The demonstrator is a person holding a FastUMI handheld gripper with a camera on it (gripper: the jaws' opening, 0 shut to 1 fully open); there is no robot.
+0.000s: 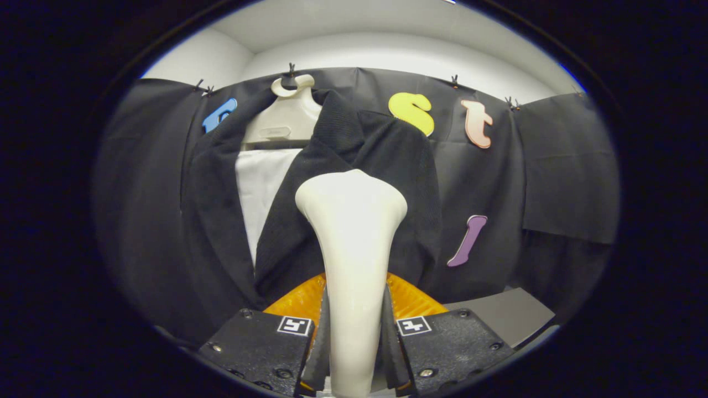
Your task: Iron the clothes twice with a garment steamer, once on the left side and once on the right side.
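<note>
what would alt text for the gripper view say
The gripper is shut on a cream steamer, whose wide head sits against the right front of a black jacket. The jacket hangs open on a cream hanger over a white shirt.

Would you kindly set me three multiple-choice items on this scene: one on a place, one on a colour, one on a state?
1. Where is the steamer?
A. Between the fingers of the claw
B. Lying on the grey surface
C. Hooked on the hanger

2. What colour is the jacket?
A. Red
B. Black
C. Green

3. How does the jacket front hang?
A. Buttoned shut
B. Open over a white shirt
C. Folded flat

Key: 1 A, both fingers press its handle; 2 B, the cloth is black throughout; 3 B, white shows between the lapels.
</note>
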